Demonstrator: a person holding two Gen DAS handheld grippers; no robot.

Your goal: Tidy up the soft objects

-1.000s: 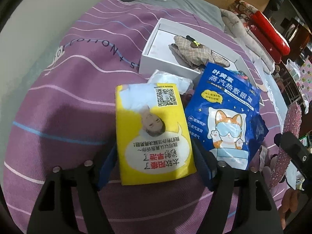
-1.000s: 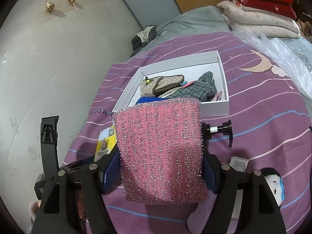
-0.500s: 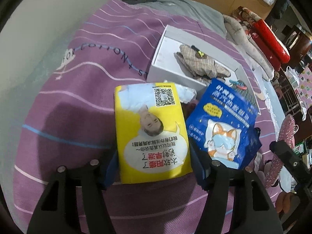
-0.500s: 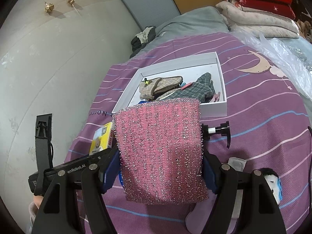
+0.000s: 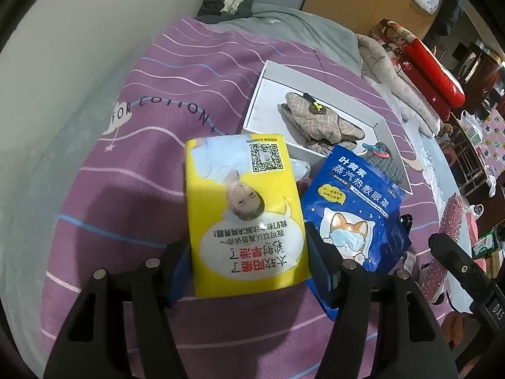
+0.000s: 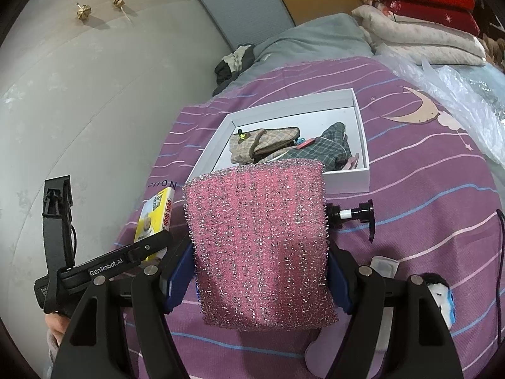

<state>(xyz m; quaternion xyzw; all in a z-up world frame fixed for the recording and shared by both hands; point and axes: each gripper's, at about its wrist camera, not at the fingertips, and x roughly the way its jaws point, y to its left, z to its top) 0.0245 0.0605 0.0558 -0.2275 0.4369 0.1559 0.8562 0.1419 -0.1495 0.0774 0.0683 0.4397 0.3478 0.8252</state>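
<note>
Left gripper (image 5: 246, 262): we pinch yellow pack (image 5: 243, 208) between both pads, pack lifted above purple bedsheet (image 5: 151, 101). Blue eye-mask pouch (image 5: 355, 208) lies at 3 o'clock of pack, just beside it. White box (image 5: 257, 101) at 12 o'clock, beige plaid cloth (image 5: 315, 120) inside. Right gripper (image 6: 262, 271): we clamp pink glitter sponge (image 6: 258, 237) between pads. From there, box at 12 o'clock, black pump head (image 6: 356, 214) at 3 o'clock on sheet.
</note>
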